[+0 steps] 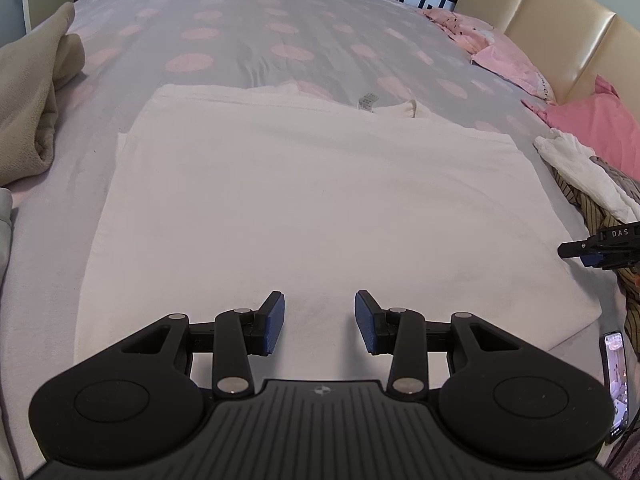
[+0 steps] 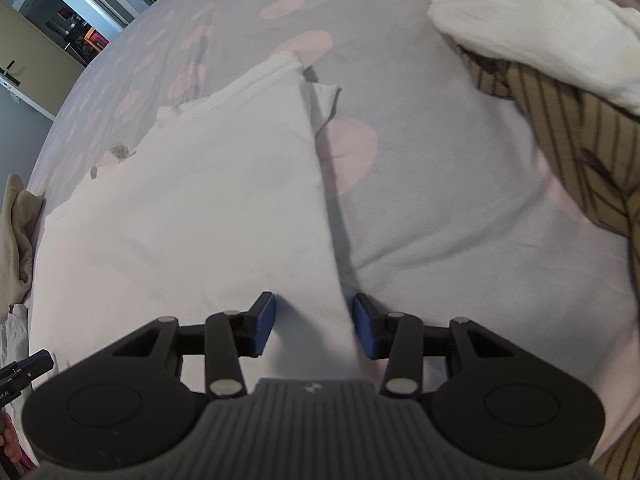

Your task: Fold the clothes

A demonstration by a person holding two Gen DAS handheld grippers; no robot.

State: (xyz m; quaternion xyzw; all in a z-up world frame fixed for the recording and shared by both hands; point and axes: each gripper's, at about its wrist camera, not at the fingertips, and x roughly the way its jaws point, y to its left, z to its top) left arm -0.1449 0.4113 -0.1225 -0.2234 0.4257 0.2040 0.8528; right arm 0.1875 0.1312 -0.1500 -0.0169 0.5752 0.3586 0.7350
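Both grippers, left [image 1: 319, 322] and right [image 2: 314, 326], hover with fingers apart, holding nothing. Right straddles the shirt [image 1: 304, 208] edge. Risk: pinching the bed [image 1: 248, 40] sheet too, dragging the fold askew.

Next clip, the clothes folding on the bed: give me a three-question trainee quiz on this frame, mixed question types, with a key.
1. True or false: the left gripper is clamped on the white garment.
2. What lies under the white cloth at the right? A) striped garment B) towel C) jeans
3. Which edge of the white garment runs between the right gripper fingers?

Key: 1. False, open above it. 2. A, the striped garment. 3. Its right edge, unpinched.
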